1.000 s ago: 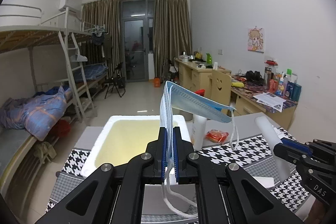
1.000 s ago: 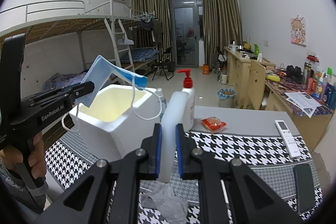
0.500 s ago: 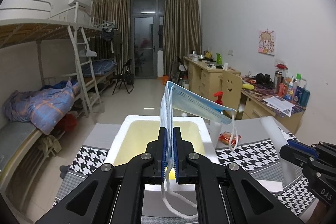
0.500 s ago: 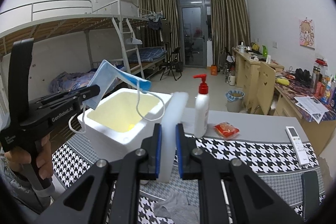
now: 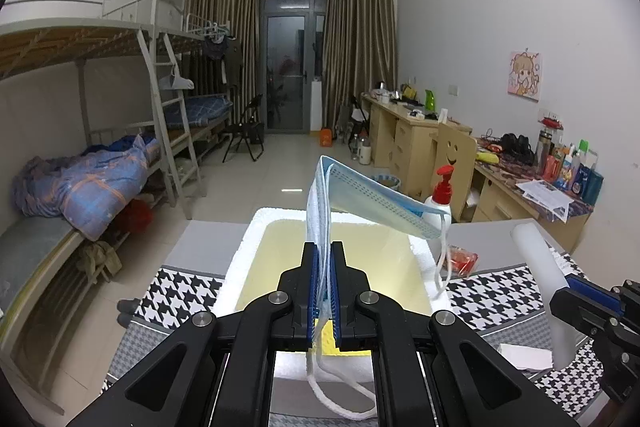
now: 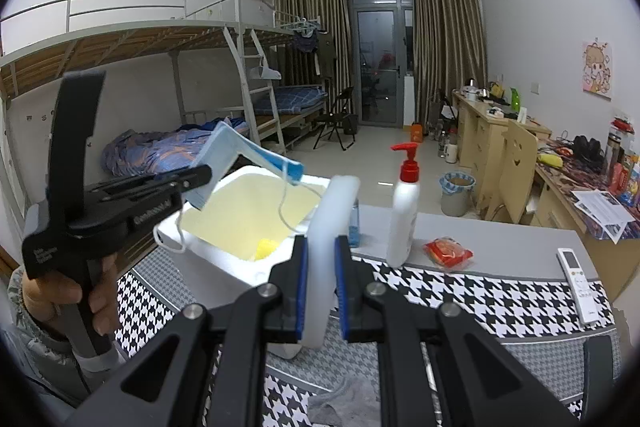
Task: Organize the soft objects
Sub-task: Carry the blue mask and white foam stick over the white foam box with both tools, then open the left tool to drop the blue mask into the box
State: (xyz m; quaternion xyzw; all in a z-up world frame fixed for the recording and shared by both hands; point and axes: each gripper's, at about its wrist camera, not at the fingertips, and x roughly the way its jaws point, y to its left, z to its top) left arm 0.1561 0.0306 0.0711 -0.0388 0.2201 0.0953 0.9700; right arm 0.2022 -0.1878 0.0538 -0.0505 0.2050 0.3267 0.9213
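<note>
My left gripper (image 5: 323, 267) is shut on a blue face mask (image 5: 372, 201) and holds it above the open white foam box (image 5: 248, 247); the ear loops dangle. The same mask (image 6: 240, 155) and left gripper (image 6: 192, 179) show in the right wrist view over the box (image 6: 200, 251), which has a yellow object (image 6: 266, 247) inside. My right gripper (image 6: 321, 267) is shut on a white foam piece (image 6: 332, 223), held upright beside the box's right wall. That foam piece (image 5: 540, 267) also shows at the right of the left wrist view.
A white pump bottle with red top (image 6: 404, 211), a red packet (image 6: 448, 251) and a white remote (image 6: 576, 279) sit on the table with its houndstooth cloth (image 6: 480, 299). A grey cloth (image 6: 344, 403) lies at the near edge. A small blue bottle (image 6: 354, 227) stands behind the foam.
Both grippers have moved left and towards the foam box with their loads. The mask now hangs over the box's opening, and the pump bottle has shifted right in both views.
</note>
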